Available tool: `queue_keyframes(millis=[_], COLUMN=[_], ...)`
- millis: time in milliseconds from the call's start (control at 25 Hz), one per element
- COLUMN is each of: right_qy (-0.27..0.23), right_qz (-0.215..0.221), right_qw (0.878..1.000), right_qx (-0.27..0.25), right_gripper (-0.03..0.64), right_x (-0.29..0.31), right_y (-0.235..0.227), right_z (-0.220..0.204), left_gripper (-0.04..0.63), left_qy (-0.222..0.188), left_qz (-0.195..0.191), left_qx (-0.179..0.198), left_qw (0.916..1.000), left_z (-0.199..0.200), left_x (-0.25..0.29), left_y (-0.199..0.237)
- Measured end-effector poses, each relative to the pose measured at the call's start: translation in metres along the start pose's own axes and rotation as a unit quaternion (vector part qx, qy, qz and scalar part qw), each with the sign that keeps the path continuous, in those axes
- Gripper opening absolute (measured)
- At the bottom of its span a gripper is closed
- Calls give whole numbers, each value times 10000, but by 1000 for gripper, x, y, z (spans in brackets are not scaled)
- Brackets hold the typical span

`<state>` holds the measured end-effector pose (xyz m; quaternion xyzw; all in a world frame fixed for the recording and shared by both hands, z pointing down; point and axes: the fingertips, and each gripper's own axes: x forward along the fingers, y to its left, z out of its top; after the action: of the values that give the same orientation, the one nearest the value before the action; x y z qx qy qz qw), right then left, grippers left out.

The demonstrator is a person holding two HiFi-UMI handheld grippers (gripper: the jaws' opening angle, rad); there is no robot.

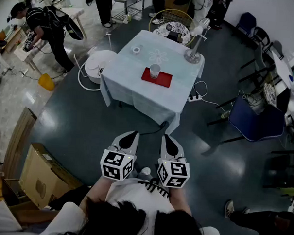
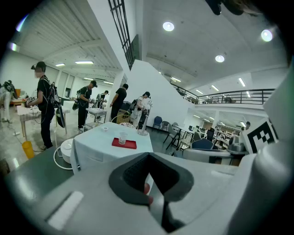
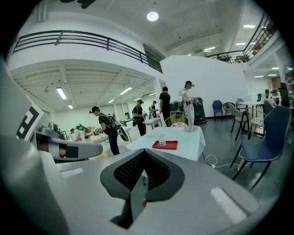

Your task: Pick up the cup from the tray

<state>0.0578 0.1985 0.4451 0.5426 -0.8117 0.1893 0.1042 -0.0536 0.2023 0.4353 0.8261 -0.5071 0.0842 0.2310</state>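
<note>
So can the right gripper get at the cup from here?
Probably not yet: the right gripper hangs over floor, well short of the table. Nothing blocks the cup on its tray.

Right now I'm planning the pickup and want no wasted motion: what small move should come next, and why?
Probably walk toward the table. The cup stands on the red tray there, far ahead; the left gripper and right gripper are held close to the body, jaws together and empty, so no grasp seems possible from here.
</note>
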Motion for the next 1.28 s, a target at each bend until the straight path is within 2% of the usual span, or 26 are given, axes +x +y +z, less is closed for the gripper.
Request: queue_keyframes(millis=[600,840,1080,1280], right_qy=[-24,-163,-261,-321], right_qz=[20,140,693,725], right_qw=[10000,9997,9969,9966], right_qx=[-71,146,266,215], right_gripper=[23,26,151,235], right_x=[-3,-5,0,5], right_y=[-3,-13,-18,-27], right_z=[-2,6,13,19], left_gripper=[0,0,0,0], left_qy=[6,-14,-108,-138], left_qz=[62,90,205,320], left_qx=[-117,-152,-193,-322], left_qw=[9999,9998,9995,9989], left_z=[-7,-5,-5,-4], left_x=[0,3,10,15], left_y=[-3,-8,-7,-2])
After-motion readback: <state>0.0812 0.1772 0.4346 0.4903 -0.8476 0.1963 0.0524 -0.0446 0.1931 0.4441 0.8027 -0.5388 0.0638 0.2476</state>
